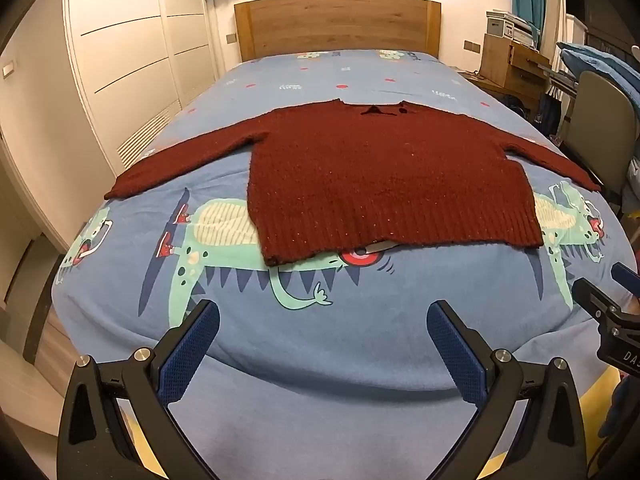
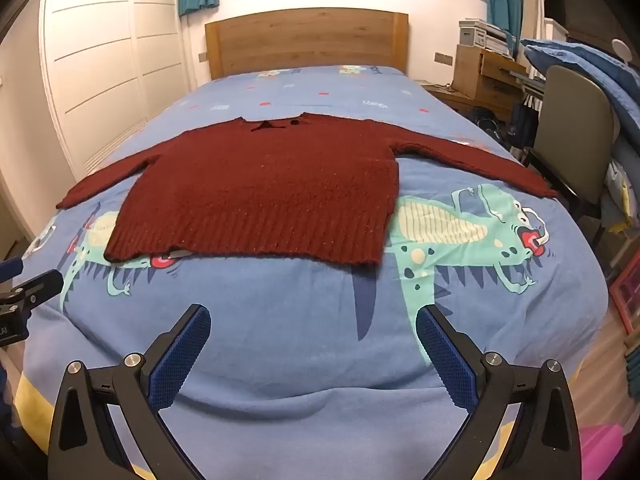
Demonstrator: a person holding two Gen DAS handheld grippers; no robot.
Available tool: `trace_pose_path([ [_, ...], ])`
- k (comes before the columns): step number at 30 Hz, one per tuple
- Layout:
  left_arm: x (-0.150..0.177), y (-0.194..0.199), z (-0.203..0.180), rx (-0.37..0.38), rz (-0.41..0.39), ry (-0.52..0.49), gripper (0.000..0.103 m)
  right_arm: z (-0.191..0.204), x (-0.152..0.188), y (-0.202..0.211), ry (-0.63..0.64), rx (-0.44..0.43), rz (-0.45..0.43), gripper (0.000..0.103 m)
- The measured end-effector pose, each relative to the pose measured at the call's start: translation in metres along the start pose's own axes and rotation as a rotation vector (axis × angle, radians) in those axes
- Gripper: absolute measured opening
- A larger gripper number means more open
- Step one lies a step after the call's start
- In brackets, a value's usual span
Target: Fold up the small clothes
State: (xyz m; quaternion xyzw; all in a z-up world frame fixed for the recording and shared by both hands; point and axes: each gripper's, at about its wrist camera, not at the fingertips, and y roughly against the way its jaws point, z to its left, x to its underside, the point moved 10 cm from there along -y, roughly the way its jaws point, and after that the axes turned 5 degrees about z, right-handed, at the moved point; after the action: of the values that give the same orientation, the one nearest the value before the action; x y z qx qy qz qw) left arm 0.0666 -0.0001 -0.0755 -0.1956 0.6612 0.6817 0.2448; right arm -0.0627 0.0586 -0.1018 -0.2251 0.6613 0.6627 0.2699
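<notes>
Left wrist view: dark red knit sweater (image 1: 384, 176) lies flat on the bed (image 1: 320, 340), sleeves spread wide, ribbed hem nearest, small collar notch at the far edge. Blue sheet, soft, printed with green cartoon dragons. Left gripper (image 1: 323, 340) hangs over bare sheet, short of the hem; jaws fully wide, empty, blue pads cross-hatched.

Right wrist view: same sweater (image 2: 264, 192), coarse rib texture. Right gripper (image 2: 313, 340) likewise spread wide, holding nothing. Wooden headboard (image 2: 306, 40) behind.
</notes>
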Motion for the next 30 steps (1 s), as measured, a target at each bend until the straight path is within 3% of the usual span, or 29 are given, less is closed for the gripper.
trace_pose_path([
  [13, 0.004, -0.004, 0.001, 0.011, 0.004, 0.013, 0.102, -0.012, 0.003, 0.0, -0.003, 0.002, -0.003, 0.103],
  [30, 0.004, -0.002, 0.002, 0.012, -0.002, 0.026, 0.102, 0.002, -0.001, 0.003, 0.023, 0.011, -0.012, 0.103],
])
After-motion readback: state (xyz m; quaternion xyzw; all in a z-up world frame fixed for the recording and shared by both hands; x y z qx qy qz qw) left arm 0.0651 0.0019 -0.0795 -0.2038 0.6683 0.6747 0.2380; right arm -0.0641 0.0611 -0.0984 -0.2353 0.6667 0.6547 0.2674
